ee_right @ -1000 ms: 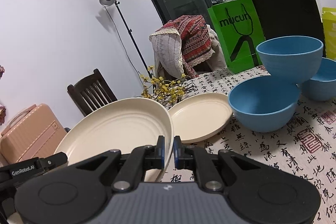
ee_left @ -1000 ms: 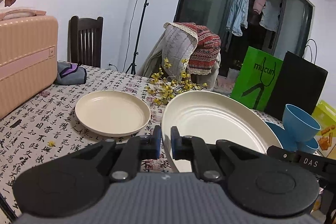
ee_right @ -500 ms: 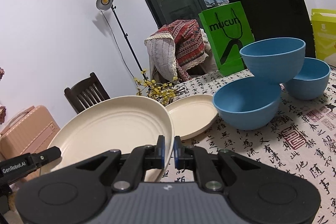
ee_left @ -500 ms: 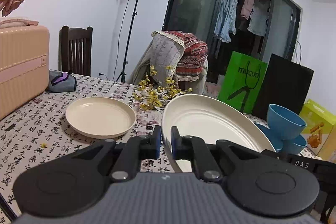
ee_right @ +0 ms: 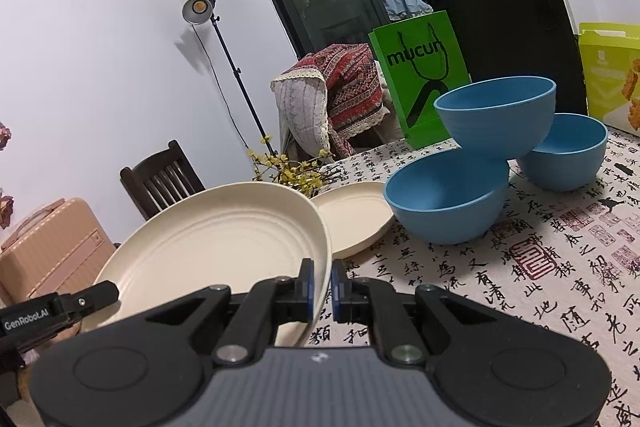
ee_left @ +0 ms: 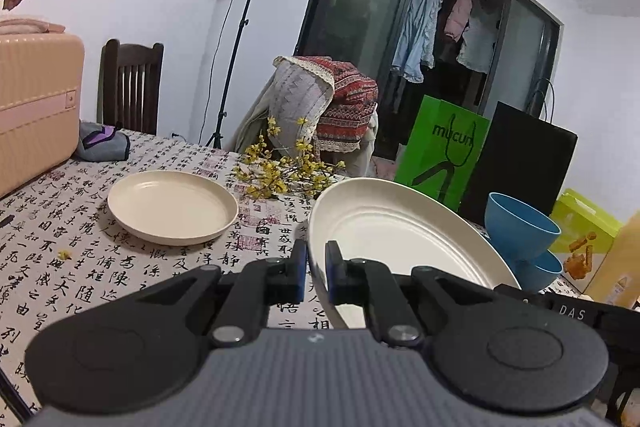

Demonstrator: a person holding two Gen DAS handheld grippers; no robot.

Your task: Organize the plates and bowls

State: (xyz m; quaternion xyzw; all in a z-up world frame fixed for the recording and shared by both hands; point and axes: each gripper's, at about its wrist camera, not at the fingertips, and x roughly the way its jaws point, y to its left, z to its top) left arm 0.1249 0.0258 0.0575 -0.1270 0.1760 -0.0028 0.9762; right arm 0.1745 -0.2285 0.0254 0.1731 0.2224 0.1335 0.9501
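A large cream plate is held above the table between both grippers. My left gripper is shut on its left rim, and my right gripper is shut on its right rim. A smaller cream plate lies flat on the tablecloth beyond it. Three blue bowls stand to the right, one perched on the other two; the left wrist view shows the top bowl past the plate.
A pink suitcase stands at the table's left. Yellow flower sprigs lie behind the small plate. A green bag, a black bag and a yellow-green box line the far right edge. A chair is at the back.
Both grippers, still gripping the large plate, have drawn back from the table's far side; the small plate and bowls now look farther away.
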